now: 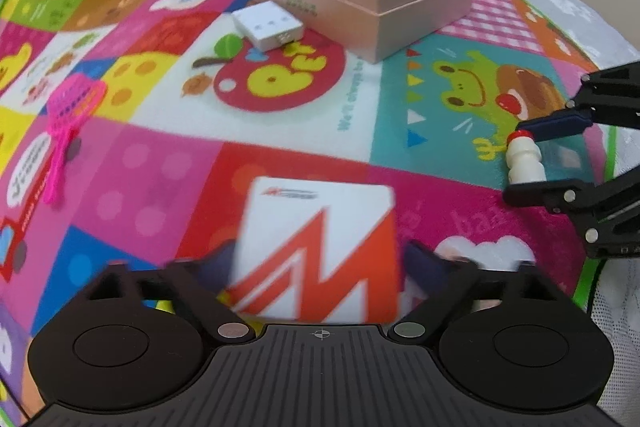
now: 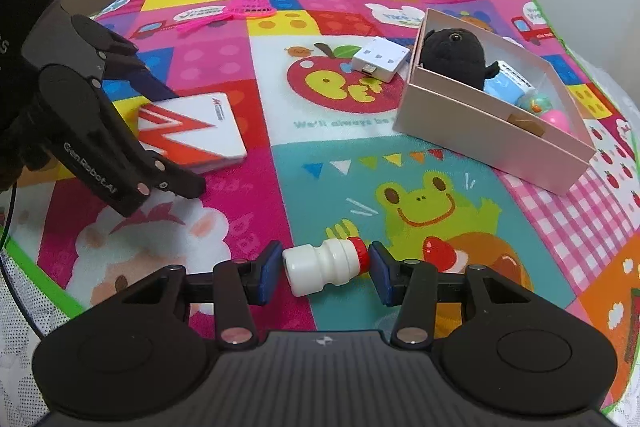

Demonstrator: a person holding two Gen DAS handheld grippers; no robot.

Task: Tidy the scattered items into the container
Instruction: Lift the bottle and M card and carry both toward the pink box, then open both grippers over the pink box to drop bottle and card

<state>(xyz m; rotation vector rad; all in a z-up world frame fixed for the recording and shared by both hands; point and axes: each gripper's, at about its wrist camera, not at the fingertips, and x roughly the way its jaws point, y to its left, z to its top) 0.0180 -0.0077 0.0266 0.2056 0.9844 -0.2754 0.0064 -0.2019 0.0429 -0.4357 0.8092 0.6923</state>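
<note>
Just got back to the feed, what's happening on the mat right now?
Both grippers are picking up at once. The right gripper has its jaws end to end on the small white bottle lying on the mat. The left gripper straddles the white and orange card box. The pink box already holds a black plush.

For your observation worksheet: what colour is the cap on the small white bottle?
Red; the cap on the bottle shows best in the right wrist view.

Left claw (image 1: 320,263) fingertips blurred; perhaps touching the white-and-orange card (image 1: 316,255).
</note>
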